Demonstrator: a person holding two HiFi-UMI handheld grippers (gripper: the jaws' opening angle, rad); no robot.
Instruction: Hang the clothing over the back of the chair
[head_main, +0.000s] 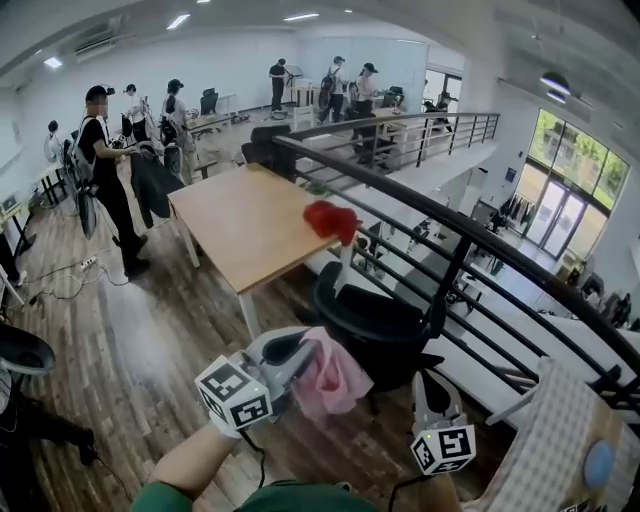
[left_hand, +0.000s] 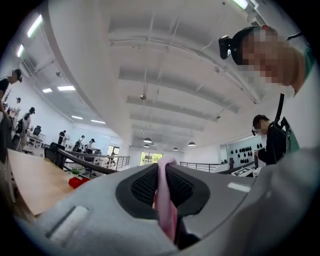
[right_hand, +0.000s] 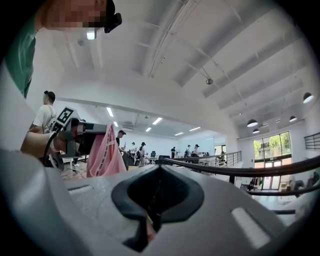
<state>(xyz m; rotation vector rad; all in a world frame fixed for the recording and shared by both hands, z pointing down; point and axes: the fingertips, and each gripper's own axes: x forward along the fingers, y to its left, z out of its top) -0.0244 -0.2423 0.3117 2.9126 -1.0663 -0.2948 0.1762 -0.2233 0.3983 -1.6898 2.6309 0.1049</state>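
Observation:
A pink piece of clothing hangs bunched from my left gripper, just left of the black office chair. In the left gripper view my left gripper is shut, with the pink clothing pinched between its pads. My right gripper is raised on the chair's right side. In the right gripper view my right gripper is shut with a small pink sliver low between the pads, apparently an edge of the garment. The rest of the clothing dangles from the left gripper to the left.
A wooden table with a red object stands beyond the chair. A black railing runs diagonally right behind the chair, with a drop past it. Several people work at the back and left. A checkered cloth lies at lower right.

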